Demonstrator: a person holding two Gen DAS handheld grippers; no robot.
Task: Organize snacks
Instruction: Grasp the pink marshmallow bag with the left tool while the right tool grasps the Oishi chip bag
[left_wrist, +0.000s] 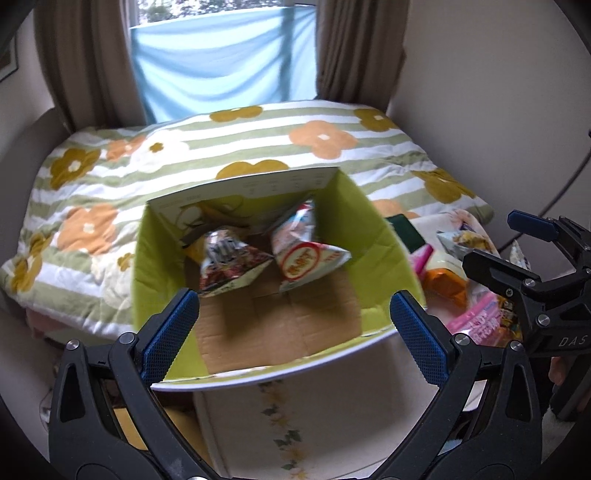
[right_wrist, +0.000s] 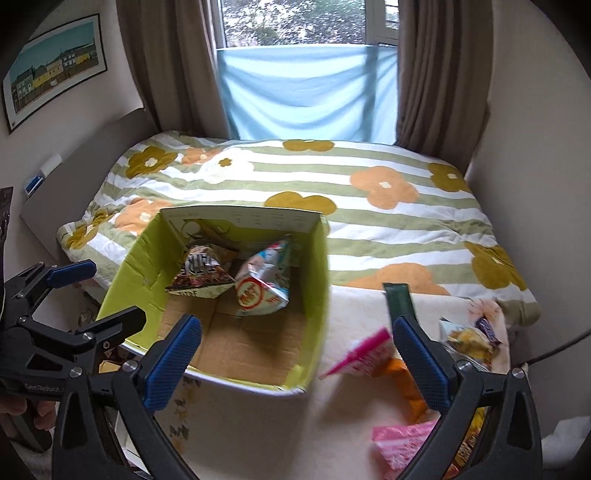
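An open cardboard box (left_wrist: 340, 221) with lime-green walls stands on a cream cloth; it also shows in the right wrist view (right_wrist: 317, 280). Inside lie a dark snack bag (left_wrist: 232, 266) and a white-and-red snack bag (left_wrist: 306, 254), also seen from the right as the dark bag (right_wrist: 201, 275) and the white-and-red bag (right_wrist: 262, 288). My left gripper (left_wrist: 295, 325) is open and empty above the box's near edge. My right gripper (right_wrist: 297, 350) is open and empty over the box's right wall. Loose snacks, a pink pack (right_wrist: 365, 356) and an orange bag (left_wrist: 445, 282), lie right of the box.
A bed with a striped flowered quilt (right_wrist: 332, 177) lies behind the box. A dark green item (right_wrist: 399, 299) and more packets (right_wrist: 469, 336) sit on the cream cloth (right_wrist: 351, 413). Curtains and a window are at the back. A framed picture (right_wrist: 55, 66) hangs left.
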